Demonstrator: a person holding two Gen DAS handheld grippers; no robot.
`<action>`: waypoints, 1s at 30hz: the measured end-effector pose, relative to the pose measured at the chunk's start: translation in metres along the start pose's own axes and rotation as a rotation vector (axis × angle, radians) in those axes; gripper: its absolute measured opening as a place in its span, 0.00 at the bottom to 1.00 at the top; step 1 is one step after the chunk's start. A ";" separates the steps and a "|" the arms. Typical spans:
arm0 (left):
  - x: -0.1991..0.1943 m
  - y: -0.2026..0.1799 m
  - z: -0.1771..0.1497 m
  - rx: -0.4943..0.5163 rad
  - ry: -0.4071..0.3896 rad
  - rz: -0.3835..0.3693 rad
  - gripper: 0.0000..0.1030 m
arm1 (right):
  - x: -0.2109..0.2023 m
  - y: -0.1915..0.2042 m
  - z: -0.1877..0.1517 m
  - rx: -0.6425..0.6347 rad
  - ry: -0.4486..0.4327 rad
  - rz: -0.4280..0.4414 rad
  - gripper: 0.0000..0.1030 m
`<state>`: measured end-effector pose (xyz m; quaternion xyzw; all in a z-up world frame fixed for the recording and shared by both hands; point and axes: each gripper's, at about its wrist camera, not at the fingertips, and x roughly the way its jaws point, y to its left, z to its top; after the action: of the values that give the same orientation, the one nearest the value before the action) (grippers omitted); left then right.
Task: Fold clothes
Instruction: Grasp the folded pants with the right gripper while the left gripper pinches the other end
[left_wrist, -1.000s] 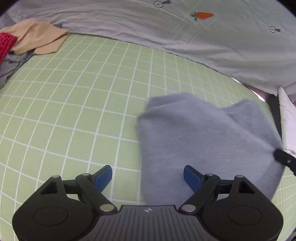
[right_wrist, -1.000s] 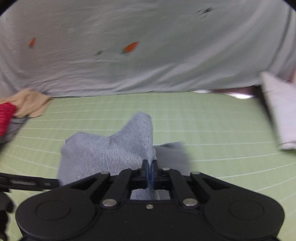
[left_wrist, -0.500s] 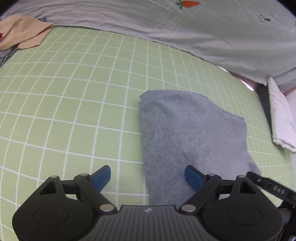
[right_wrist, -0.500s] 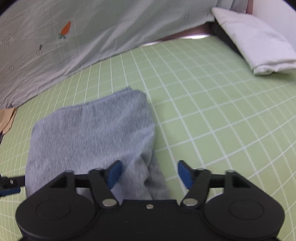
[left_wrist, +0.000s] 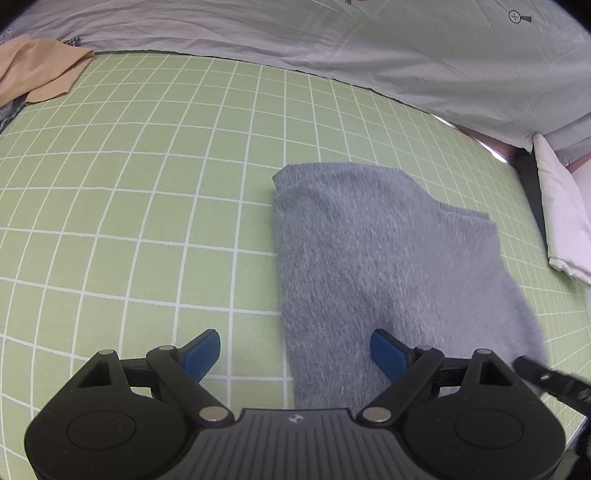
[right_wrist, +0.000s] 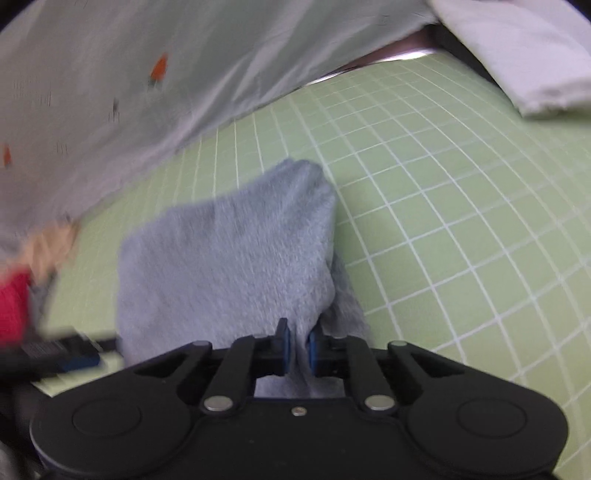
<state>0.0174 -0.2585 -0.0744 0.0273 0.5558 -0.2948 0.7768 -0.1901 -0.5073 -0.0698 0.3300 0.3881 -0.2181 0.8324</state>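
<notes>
Right claw (right_wrist: 298, 350) closing again on grey garment (left_wrist: 388, 266), long axis running away

The grey garment (left_wrist: 388, 258) is a soft, fuzzy knit with a matt, fleecy nap. It lies on a pale green mat (left_wrist: 147, 184), smooth and matt, printed with thin white grid lines. Behind it hangs a light grey sheet (left_wrist: 369, 48) of thin woven cloth, creased (small carrot prints show on it). A tan cloth (left_wrist: 37, 74) at the far edge looks thin and smooth; a white folded cloth (left_wrist: 561, 221) looks plain and matt. The left tool (left_wrist: 295, 350) is matt black plastic with a ribbed panel, shiny metal pivot pins and blue rubbery pads (left_wrist: 388, 354); the right tool (right_wrist: 297, 350) is built alike.
</notes>
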 end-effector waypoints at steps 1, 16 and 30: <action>0.001 0.000 0.000 -0.001 0.004 -0.002 0.86 | -0.003 -0.005 0.001 0.039 0.005 0.004 0.11; 0.016 -0.010 0.009 0.039 0.024 -0.054 0.92 | 0.027 0.004 0.001 -0.143 0.021 -0.110 0.83; 0.037 -0.010 0.011 -0.078 0.044 -0.218 0.86 | 0.083 0.039 0.019 -0.229 0.064 -0.069 0.96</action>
<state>0.0295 -0.2869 -0.0999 -0.0570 0.5836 -0.3552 0.7280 -0.1064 -0.5035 -0.1112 0.2261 0.4480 -0.1902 0.8438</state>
